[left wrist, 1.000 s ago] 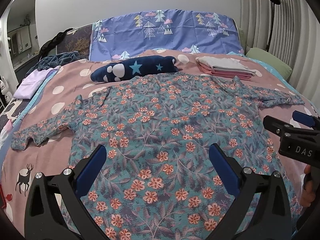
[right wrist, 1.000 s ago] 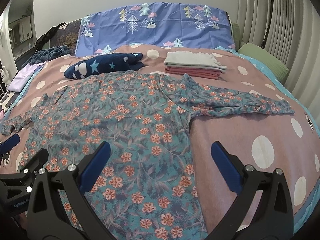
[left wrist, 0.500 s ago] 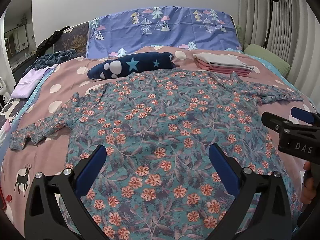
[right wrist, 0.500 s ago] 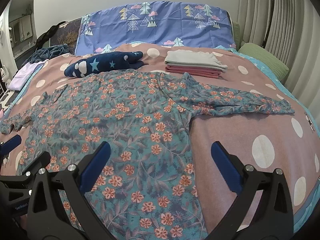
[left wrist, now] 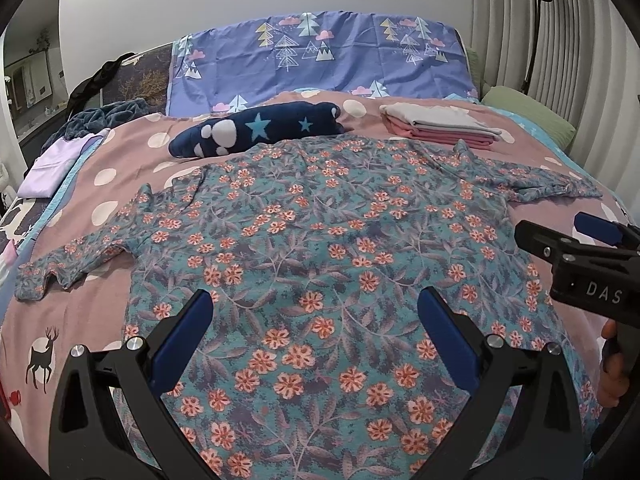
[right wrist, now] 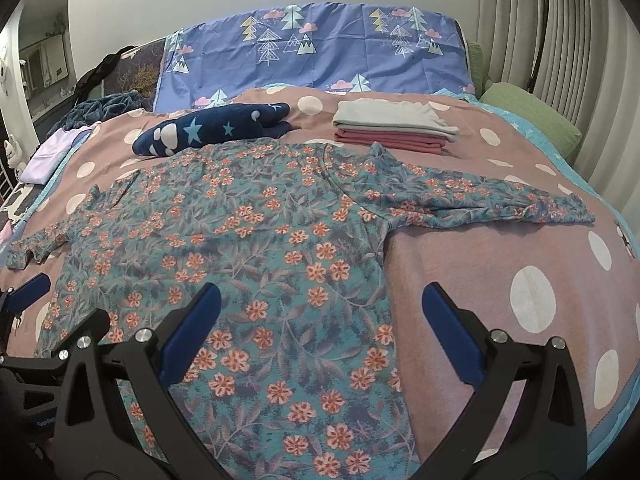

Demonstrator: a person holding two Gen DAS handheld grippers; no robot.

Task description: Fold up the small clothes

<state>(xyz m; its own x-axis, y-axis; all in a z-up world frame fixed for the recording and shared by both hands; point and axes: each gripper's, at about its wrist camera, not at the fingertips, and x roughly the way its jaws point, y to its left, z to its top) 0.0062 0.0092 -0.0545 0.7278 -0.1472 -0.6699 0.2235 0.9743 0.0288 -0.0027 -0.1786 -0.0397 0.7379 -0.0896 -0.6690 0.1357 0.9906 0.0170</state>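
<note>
A teal long-sleeved shirt with orange flowers point(left wrist: 320, 248) lies spread flat on the bed, sleeves stretched out to both sides; it also shows in the right wrist view point(right wrist: 256, 240). My left gripper point(left wrist: 316, 320) is open and empty, hovering over the shirt's lower middle. My right gripper point(right wrist: 320, 316) is open and empty over the shirt's lower right edge. The right gripper also shows at the right edge of the left wrist view point(left wrist: 576, 248). The left gripper's tip shows at the left edge of the right wrist view point(right wrist: 28, 292).
A stack of folded grey and pink clothes point(right wrist: 392, 128) lies behind the shirt on the pink dotted bedspread point(right wrist: 500, 264). A navy star-patterned garment point(left wrist: 256, 128) lies at the shirt's collar. A purple pillow point(left wrist: 320, 56), a green pillow point(right wrist: 528, 116) and a lilac cloth point(left wrist: 60, 156) sit around.
Both grippers have drifted slightly, so the shirt sits a little differently in each view. Both stay open. The shirt has not moved.
</note>
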